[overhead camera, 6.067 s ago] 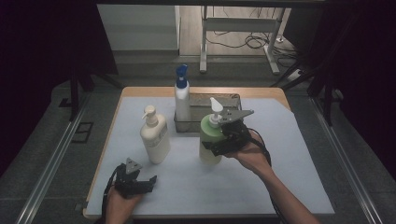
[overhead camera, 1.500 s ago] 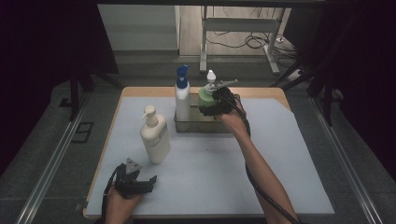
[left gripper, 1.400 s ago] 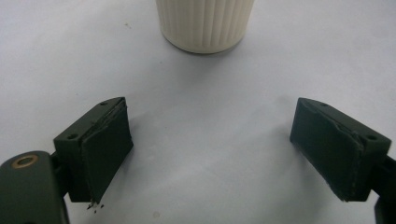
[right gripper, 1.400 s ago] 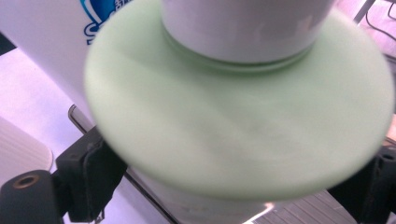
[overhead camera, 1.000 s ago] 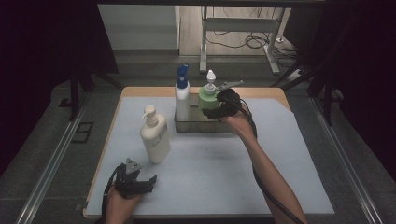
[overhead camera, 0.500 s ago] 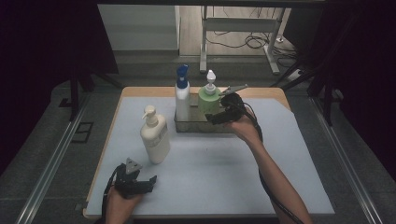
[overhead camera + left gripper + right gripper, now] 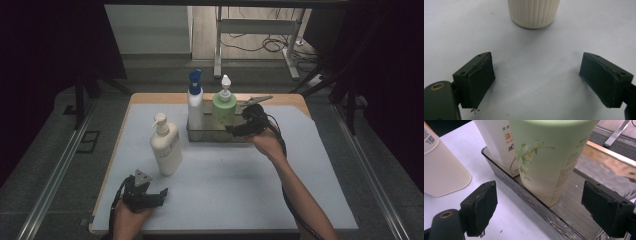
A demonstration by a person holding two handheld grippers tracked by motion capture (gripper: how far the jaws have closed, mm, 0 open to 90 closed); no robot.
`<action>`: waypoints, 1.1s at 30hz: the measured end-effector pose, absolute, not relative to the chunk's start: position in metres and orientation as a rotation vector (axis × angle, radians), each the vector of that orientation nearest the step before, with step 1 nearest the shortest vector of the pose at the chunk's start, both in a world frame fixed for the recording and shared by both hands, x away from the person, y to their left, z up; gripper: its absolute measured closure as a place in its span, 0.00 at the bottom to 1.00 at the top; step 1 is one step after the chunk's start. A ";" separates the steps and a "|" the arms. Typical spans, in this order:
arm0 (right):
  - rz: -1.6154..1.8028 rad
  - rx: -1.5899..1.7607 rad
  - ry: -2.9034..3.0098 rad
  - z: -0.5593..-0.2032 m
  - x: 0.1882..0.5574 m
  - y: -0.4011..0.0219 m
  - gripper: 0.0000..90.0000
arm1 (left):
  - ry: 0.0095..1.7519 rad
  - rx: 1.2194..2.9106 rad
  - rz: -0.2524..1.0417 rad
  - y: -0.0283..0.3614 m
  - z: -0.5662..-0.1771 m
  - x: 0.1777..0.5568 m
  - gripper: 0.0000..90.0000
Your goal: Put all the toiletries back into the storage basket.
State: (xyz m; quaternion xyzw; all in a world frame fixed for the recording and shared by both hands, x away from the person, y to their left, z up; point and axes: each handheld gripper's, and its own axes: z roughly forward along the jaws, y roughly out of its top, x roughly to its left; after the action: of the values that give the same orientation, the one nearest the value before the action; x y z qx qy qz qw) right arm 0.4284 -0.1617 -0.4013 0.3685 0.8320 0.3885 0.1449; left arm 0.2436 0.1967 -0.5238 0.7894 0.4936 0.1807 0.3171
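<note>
We see the green pump bottle (image 7: pixel 224 107) standing upright in the dark tray (image 7: pixel 215 135), beside the blue-capped bottle (image 7: pixel 195 102). Our right gripper (image 7: pixel 235 131), jaws apart and just narrowing, grips nothing. Our left gripper (image 7: pixel 159 194) rests open near the cream bottle (image 7: pixel 165 146).

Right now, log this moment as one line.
green bottle: in tray | right hand-held gripper: open, beside bottle | left hand-held gripper: open

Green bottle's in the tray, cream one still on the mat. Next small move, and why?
Probably swing the right gripper left toward the cream bottle. Its jaws are open and clear of the green bottle, which stands in the tray beside the blue-capped bottle.
</note>
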 end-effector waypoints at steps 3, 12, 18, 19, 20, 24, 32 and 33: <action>1.152 1.081 2.405 -0.402 0.427 -0.166 0.20 | 1.299 2.077 0.476 0.197 -0.524 0.244 0.13; 1.125 1.123 2.361 -0.403 0.427 -0.177 0.38 | 1.300 2.078 0.475 0.197 -0.524 0.244 0.13; 1.120 1.158 2.318 -0.407 0.433 -0.183 0.53 | 1.300 2.078 0.475 0.197 -0.524 0.244 0.13; 1.116 1.160 2.317 -0.408 0.434 -0.183 0.55 | 1.300 2.077 0.476 0.197 -0.524 0.244 0.13; 1.112 1.161 2.311 -0.409 0.435 -0.184 0.58 | 1.300 2.078 0.474 0.197 -0.524 0.244 0.13; 1.103 1.183 2.297 -0.413 0.439 -0.183 0.66 | 1.300 2.078 0.475 0.197 -0.524 0.244 0.13; 1.060 1.205 2.270 -0.423 0.448 -0.179 0.83 | 1.300 2.077 0.475 0.197 -0.524 0.244 0.13; 1.058 1.212 2.272 -0.425 0.449 -0.179 0.85 | 1.300 2.077 0.474 0.197 -0.524 0.244 0.13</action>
State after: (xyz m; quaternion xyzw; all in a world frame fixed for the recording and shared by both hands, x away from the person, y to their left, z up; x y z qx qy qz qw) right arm 0.4491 -0.1786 -0.4255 0.4285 0.8030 0.3741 0.1778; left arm 0.2436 0.1967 -0.5238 0.7893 0.4939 0.1802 0.3172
